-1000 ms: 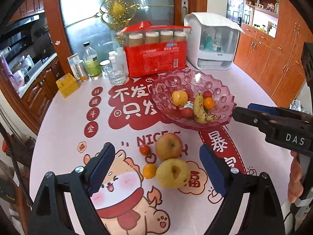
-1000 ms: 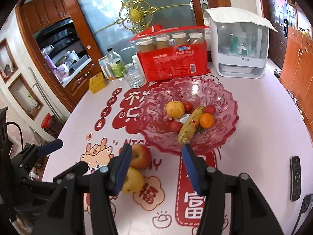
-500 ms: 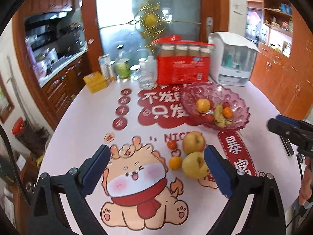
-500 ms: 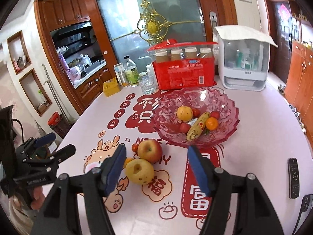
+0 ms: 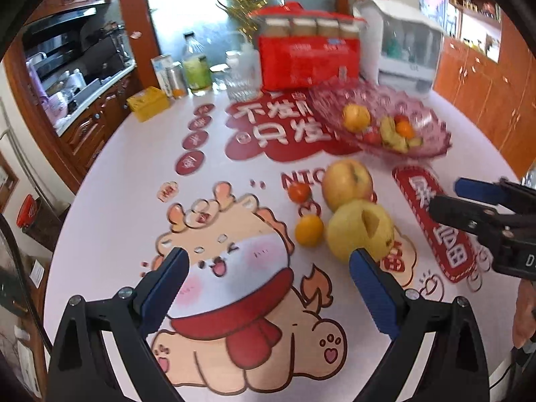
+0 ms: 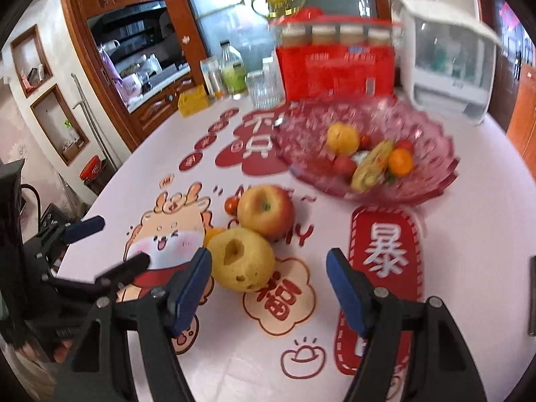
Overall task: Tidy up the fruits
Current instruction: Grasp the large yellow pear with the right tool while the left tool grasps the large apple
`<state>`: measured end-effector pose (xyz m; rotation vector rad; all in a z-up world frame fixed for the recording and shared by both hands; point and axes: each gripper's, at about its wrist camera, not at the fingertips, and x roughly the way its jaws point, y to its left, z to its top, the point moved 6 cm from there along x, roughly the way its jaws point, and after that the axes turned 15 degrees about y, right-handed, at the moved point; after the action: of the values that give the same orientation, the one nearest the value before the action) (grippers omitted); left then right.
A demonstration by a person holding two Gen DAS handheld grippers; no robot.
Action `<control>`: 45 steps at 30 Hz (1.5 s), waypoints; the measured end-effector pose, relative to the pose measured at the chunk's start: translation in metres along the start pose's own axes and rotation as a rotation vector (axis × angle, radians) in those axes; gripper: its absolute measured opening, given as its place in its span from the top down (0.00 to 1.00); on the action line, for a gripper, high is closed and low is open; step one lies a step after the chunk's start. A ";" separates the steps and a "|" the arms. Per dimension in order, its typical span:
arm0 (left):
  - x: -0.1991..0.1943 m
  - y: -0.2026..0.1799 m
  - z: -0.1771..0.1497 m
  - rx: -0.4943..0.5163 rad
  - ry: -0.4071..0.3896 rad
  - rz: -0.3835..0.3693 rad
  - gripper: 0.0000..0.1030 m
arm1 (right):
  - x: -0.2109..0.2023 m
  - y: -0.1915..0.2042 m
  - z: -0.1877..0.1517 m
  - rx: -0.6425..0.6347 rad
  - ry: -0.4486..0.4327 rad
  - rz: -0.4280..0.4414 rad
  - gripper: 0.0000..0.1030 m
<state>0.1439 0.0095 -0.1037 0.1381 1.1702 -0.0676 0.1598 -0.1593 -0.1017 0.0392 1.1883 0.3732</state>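
Note:
Four fruits lie loose on the printed tablecloth: a yellow apple [image 5: 360, 231] [image 6: 241, 259], a red apple [image 5: 348, 184] [image 6: 266, 211], a small orange [image 5: 309, 230] [image 6: 212, 234] and a cherry tomato [image 5: 299, 191] [image 6: 230, 205]. Behind them a pink glass bowl [image 5: 428, 124] [image 6: 301, 134] holds a banana, an orange and other fruit. My left gripper [image 5: 268, 261] [image 6: 120, 241] hangs open and empty, left of the yellow apple. My right gripper [image 6: 268, 261] [image 5: 445, 194] is near that apple, jaws opening, nothing between them.
At the back stand a red pack of jars [image 5: 308, 57], a white plastic container [image 6: 449, 60], bottles, a glass [image 6: 263, 90] and a yellow box [image 5: 147, 104]. A dark remote [image 6: 532, 294] lies at the right. Wooden cabinets surround the round table.
Both grippers have come down toward the table, so the loose fruits look larger and nearer. The right jaws stand wider apart than a second ago; the left are slightly wider too.

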 end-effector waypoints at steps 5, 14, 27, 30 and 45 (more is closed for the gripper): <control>0.022 0.001 -0.002 0.004 0.033 0.025 0.07 | 0.036 0.009 -0.002 -0.002 0.064 0.074 0.31; 0.045 0.028 -0.006 -0.064 0.077 0.046 0.07 | 0.072 0.023 0.001 -0.011 0.097 0.113 0.31; 0.062 0.055 -0.009 -0.161 0.110 0.049 0.07 | 0.099 0.032 0.006 -0.037 0.081 0.017 0.28; 0.060 0.054 -0.009 -0.165 0.108 0.040 0.07 | 0.098 0.029 0.004 -0.036 0.062 0.026 0.28; 0.051 0.031 0.004 -0.117 0.081 0.007 0.07 | 0.060 0.009 -0.007 -0.046 -0.060 -0.038 0.29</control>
<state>0.1710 0.0402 -0.1465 0.0420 1.2517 0.0130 0.1703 -0.1335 -0.1556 -0.0122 1.1197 0.3638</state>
